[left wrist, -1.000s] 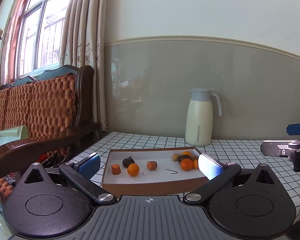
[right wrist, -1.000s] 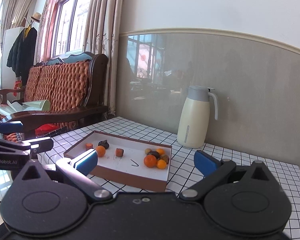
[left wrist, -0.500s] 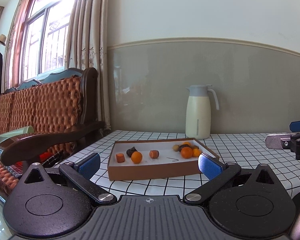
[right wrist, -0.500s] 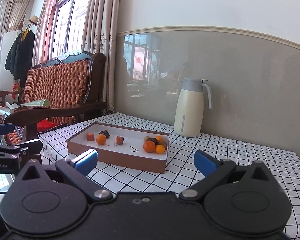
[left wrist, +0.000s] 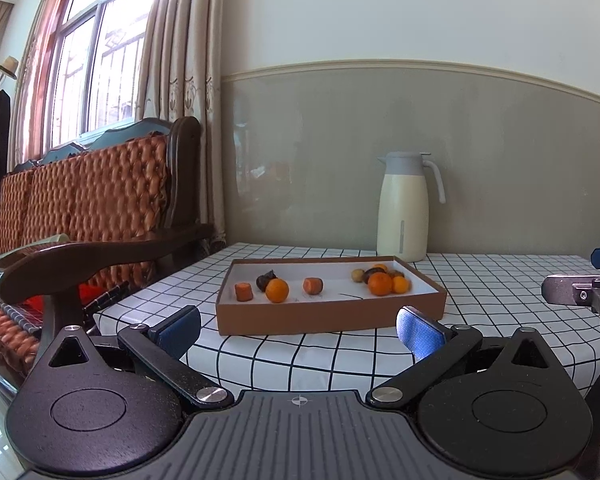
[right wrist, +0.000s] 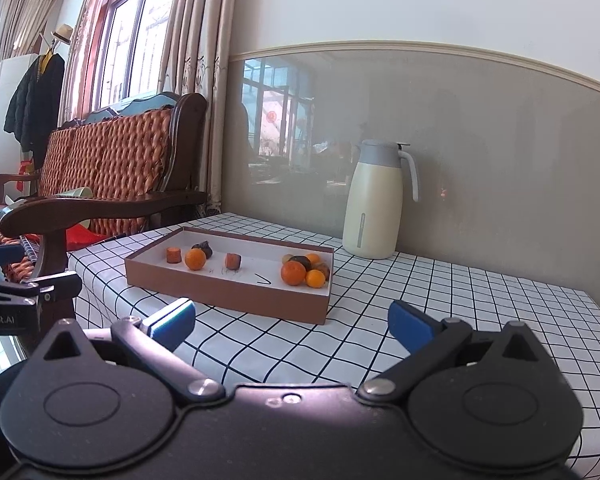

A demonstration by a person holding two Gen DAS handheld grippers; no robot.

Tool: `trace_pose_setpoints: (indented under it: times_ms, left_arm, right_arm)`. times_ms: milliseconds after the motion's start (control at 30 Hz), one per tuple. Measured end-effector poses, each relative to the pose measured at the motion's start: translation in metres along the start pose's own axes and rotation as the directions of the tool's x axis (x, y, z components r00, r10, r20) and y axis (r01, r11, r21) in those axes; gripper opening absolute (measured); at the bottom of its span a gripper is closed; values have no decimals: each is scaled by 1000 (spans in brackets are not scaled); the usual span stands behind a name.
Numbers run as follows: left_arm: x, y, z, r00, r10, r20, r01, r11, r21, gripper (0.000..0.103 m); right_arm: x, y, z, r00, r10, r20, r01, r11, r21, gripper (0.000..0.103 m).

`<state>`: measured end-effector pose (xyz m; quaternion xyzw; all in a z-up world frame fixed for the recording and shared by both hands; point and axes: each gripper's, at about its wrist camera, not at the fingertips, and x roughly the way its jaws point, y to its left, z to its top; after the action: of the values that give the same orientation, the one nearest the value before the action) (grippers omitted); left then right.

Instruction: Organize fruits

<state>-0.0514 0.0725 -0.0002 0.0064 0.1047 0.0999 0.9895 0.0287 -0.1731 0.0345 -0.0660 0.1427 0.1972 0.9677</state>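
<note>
Both grippers, left gripper [left wrist: 298, 330] and right gripper [right wrist: 291, 322], released, empty, short of the box [left wrist: 332, 314]. Fruits [left wrist: 380, 282] cluster centre-right; others centre-left. Sorting stage unclear.

Bare checked tablecloth [right wrist: 340, 344] lay open between the spread left gripper [left wrist: 298, 330] and the brown box [left wrist: 332, 314], whose low wall barred a level path. The thermos [right wrist: 374, 204] stood behind it, the wooden chair arm [left wrist: 92, 256] crowded the left edge.

Dark fruit [left wrist: 373, 274] half hidden behind orange [left wrist: 379, 283]; right claw [left wrist: 580, 290] cut by frame edge.
</note>
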Motion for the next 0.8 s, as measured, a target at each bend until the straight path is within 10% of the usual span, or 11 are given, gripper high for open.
trace_pose_setpoints:
  times_ms: [800]
  left_arm:
    - [-1, 0, -1, 1000, -7, 18, 7, 1000, -2, 103]
  right_arm:
    - [1, -2, -2, 1000, -16, -12, 16, 1000, 8, 97]
